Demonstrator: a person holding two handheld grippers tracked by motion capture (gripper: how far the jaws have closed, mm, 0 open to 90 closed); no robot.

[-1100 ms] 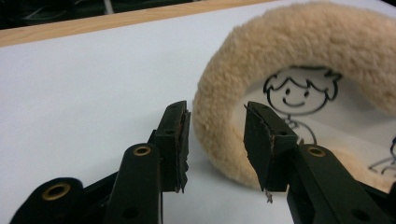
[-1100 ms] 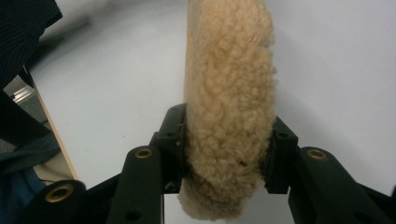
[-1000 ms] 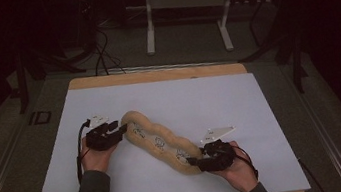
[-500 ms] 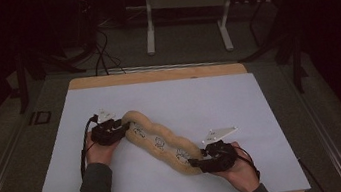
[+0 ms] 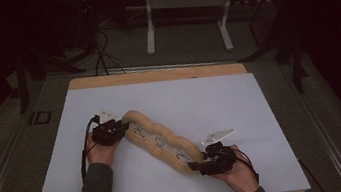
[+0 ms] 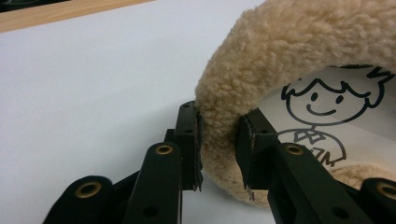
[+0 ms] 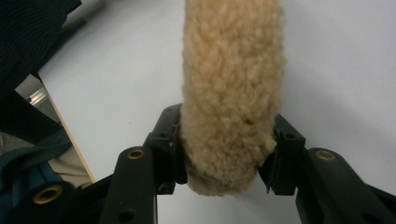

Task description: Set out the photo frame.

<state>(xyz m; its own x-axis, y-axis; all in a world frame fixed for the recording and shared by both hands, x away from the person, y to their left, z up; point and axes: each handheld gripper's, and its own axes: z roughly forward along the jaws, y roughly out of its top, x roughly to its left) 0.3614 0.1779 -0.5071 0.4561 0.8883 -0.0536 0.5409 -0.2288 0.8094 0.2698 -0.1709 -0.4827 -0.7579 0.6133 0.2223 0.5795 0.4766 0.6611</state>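
Fleecy tan fabric, a long padded strip point(image 5: 161, 142) printed with cartoon figures, lies slantwise across the white table cover point(image 5: 199, 97). At its upper-left end the left gripper point(image 5: 121, 129) has just been closing its jaws, and in the left gripper view they pinch the strip's plush edge point(image 6: 219, 135) between them. At the lower-right end the right gripper point(image 5: 194, 164) has been easing its jaws slightly wider, yet its pads press both sides of the strip's end point(image 7: 229, 140).
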